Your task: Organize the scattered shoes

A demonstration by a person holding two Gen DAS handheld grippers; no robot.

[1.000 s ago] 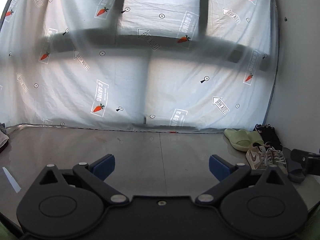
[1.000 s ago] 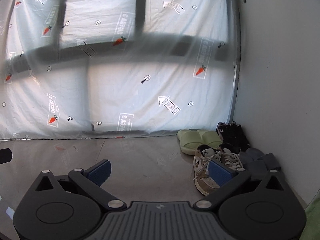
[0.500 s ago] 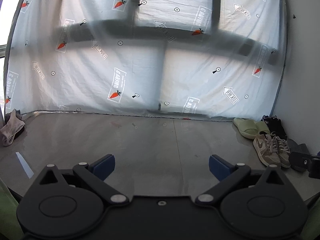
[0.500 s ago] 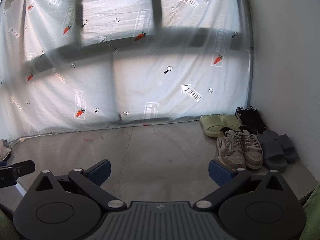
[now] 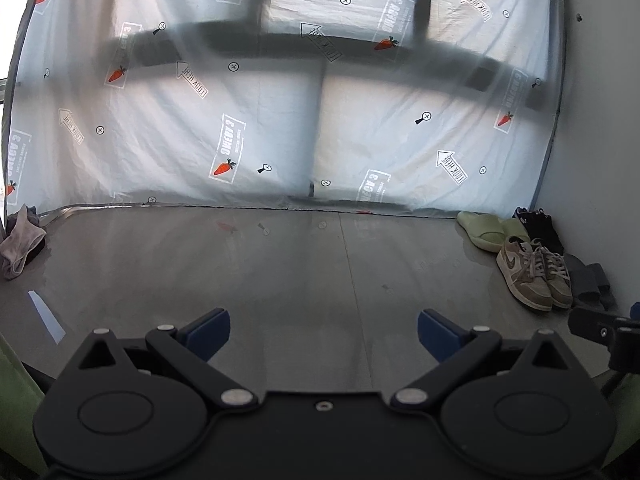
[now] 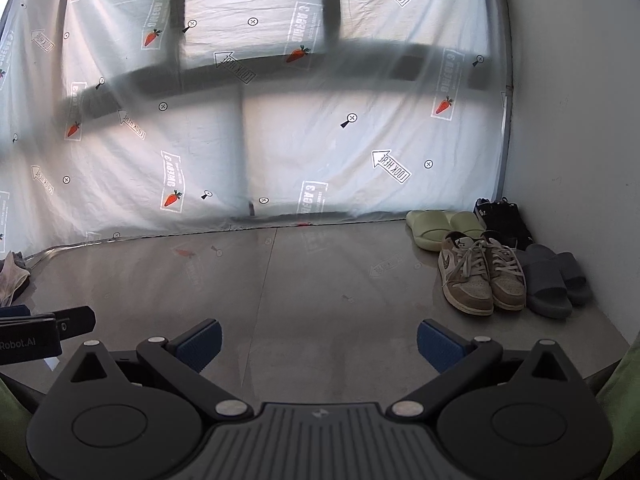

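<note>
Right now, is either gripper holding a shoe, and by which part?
No. The left gripper and right gripper are both open and empty; the shoes sit by the wall.

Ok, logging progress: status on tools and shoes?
Left tool open, empty. Right tool open, empty. Sneakers, green slides, grey slides, black shoes paired by the wall. Floor between clear.

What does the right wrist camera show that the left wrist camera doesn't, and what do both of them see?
Only the right wrist view shows the pair of grey rubber slides in full, plus the left gripper's "Robot.AI" lettering.

Only the left wrist view shows the narrow strip of light on the floor; there the slides are mostly hidden behind the sneakers.

Both show the tan lace-up sneakers, pale green foam slides, black shoes, crumpled pinkish cloth, carrot-print curtain, and open, empty grippers.
</note>
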